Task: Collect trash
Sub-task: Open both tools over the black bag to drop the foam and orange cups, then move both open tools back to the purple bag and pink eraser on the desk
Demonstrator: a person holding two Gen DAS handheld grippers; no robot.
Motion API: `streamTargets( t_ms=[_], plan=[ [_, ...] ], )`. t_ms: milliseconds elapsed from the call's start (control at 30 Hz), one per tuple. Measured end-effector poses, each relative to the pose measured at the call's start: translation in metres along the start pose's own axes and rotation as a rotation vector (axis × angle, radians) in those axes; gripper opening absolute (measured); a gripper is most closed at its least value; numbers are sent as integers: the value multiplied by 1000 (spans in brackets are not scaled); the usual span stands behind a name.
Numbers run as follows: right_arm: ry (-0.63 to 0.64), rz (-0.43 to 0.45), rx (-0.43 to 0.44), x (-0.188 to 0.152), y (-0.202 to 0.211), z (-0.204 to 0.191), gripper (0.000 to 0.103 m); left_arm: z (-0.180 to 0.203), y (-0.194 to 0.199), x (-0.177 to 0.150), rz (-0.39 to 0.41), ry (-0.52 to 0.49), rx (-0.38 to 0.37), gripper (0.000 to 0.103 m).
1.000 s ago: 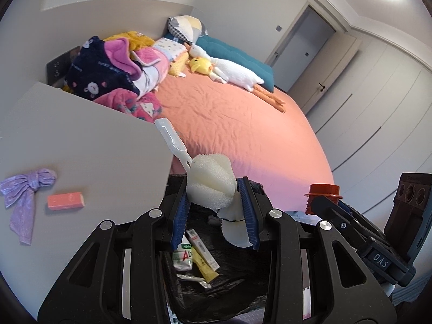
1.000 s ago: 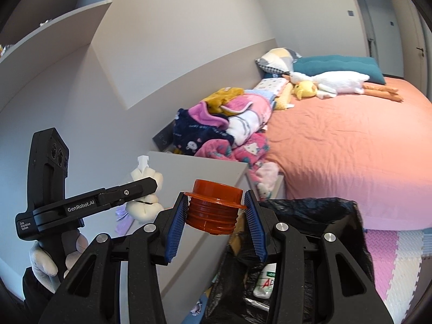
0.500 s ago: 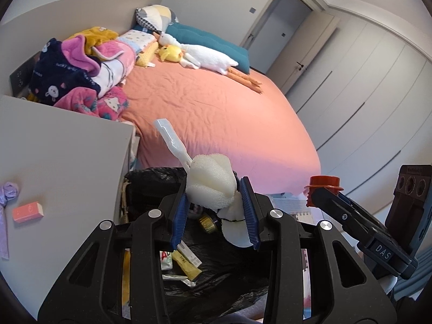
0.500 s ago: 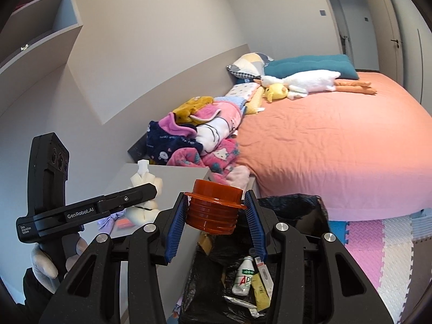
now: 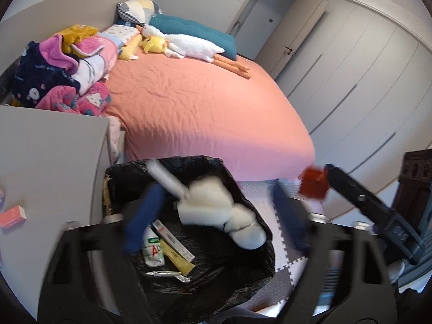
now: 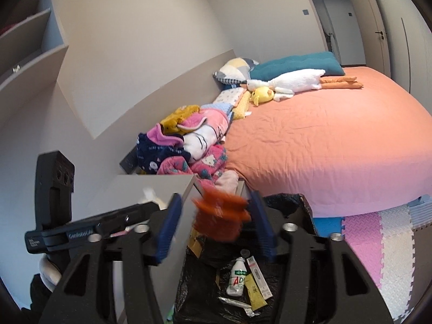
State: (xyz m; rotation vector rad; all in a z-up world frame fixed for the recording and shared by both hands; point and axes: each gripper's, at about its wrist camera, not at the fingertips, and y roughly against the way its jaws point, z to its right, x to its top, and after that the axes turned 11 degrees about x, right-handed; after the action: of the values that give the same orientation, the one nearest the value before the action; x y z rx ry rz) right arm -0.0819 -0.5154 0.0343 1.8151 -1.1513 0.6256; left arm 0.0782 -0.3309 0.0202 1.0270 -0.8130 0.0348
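Drop step: both claws have just sprung wide, sponge (image 5: 216,202) and cup (image 6: 220,218) falling toward the bin (image 5: 167,162); next, fetch more trash.

Each hand-held gripper, left (image 5: 216,216) and right (image 6: 213,229), is a matt black plastic frame with silver screws at the finger joints, blue ribbed pads, white lettering along its side, and a white glove (image 6: 50,272) on the holding hand.
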Motion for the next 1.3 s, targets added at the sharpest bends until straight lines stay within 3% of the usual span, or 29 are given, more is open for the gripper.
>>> streamTargets(
  t_ms=[33, 100, 367, 700, 1300],
  plan=[
    [1, 21, -13, 1, 5, 0, 79, 1, 0, 0, 11, 1, 17, 97],
    [2, 50, -25, 3, 11, 0, 85, 1, -1, 2, 10, 1, 26, 97],
    [29, 83, -55, 7, 13, -2, 86, -3, 2, 2, 16, 10, 30, 97],
    [55, 55, -14, 8, -1, -12, 87, -17, 11, -1, 41, 36, 63, 97],
    [159, -106, 154, -7, -88, -89, 86, -115, 52, -23, 73, 184, 218, 97]
  ],
)
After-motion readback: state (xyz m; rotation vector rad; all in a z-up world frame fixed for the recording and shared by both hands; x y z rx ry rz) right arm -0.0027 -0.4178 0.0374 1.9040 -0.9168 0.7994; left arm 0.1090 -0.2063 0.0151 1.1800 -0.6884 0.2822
